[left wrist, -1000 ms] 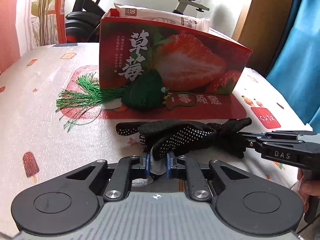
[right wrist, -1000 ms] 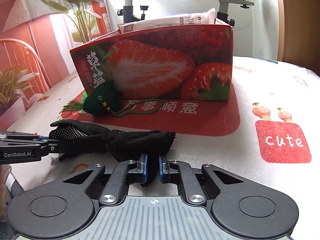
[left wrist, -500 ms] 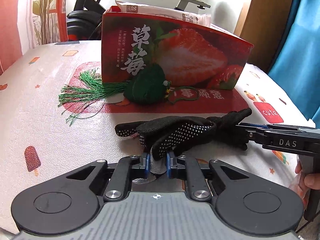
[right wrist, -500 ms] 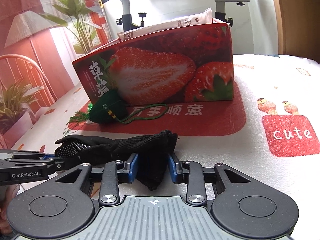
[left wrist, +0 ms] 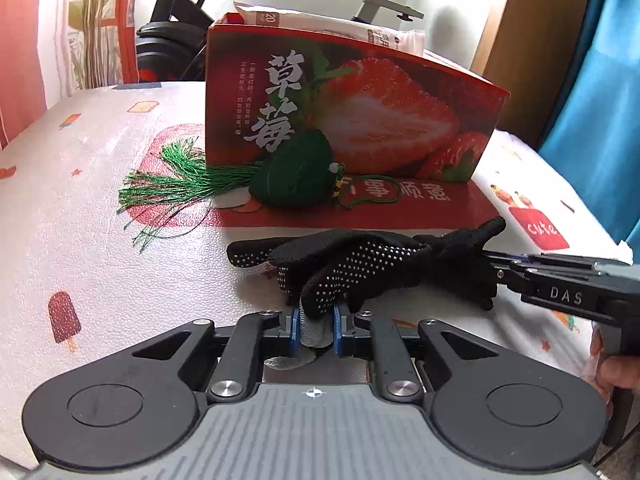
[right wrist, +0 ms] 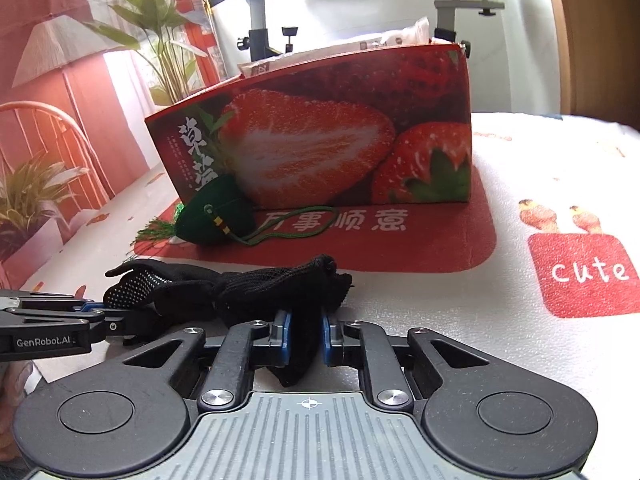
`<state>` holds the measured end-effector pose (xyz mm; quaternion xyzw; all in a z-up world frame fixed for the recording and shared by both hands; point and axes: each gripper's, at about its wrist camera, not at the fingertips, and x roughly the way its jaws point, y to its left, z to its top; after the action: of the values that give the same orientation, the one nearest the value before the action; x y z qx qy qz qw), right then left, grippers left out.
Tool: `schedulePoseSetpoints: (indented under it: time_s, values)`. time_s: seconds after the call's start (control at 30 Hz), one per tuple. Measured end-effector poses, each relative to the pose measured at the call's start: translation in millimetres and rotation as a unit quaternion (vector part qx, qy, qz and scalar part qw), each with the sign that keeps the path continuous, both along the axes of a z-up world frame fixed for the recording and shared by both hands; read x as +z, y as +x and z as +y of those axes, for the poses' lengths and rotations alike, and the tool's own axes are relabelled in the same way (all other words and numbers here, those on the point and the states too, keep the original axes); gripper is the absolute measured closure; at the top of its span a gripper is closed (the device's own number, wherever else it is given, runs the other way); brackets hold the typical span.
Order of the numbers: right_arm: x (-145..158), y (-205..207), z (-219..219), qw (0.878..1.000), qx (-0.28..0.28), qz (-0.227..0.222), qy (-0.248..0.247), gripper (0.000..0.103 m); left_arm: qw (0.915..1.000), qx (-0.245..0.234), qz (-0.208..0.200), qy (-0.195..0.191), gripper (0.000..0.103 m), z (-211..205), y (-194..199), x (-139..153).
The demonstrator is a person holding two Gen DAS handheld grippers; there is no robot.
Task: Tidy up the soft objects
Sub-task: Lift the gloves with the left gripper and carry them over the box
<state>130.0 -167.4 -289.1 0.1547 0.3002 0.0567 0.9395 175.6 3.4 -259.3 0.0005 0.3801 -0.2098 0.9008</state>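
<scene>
One black glove [left wrist: 372, 268] hangs just above the table [left wrist: 100, 240], stretched between two grippers: the left gripper [left wrist: 316, 326] and the right gripper [right wrist: 305, 334] each clench one end. One strawberry box [right wrist: 340, 140] stands behind.

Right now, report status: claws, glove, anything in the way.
Left claw shut on black dotted knit glove. Right claw shut on its other end. Green tasselled pouch lies between glove and red strawberry box.
</scene>
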Motion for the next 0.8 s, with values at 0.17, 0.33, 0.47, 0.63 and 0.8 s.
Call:
schedulePoseSetpoints:
  time_s: [0.17,0.33,0.47,0.63,0.8]
  values:
    - [10,-7,4,0.999,0.005,-0.029,-0.014,0.094,0.9997,0.013,-0.006,-0.019,0.088,7,-1,4]
    - [25,-14,2,0.998,0.005,-0.062,-0.011,0.094,0.9984,0.017,-0.04,-0.035,0.088,11,-7,19]
    - [39,-16,0,0.997,0.005,-0.081,-0.013,0.094,0.9966,0.013,-0.071,-0.041,0.088,11,-13,33]
    - [61,-14,-2,0.994,0.008,-0.107,-0.02,0.094,0.9932,0.008,-0.108,-0.043,0.088,9,-13,55]
    - [85,-1,-7,0.992,0.01,-0.124,-0.026,0.094,0.9909,0.005,-0.127,-0.044,0.088,4,0,79]
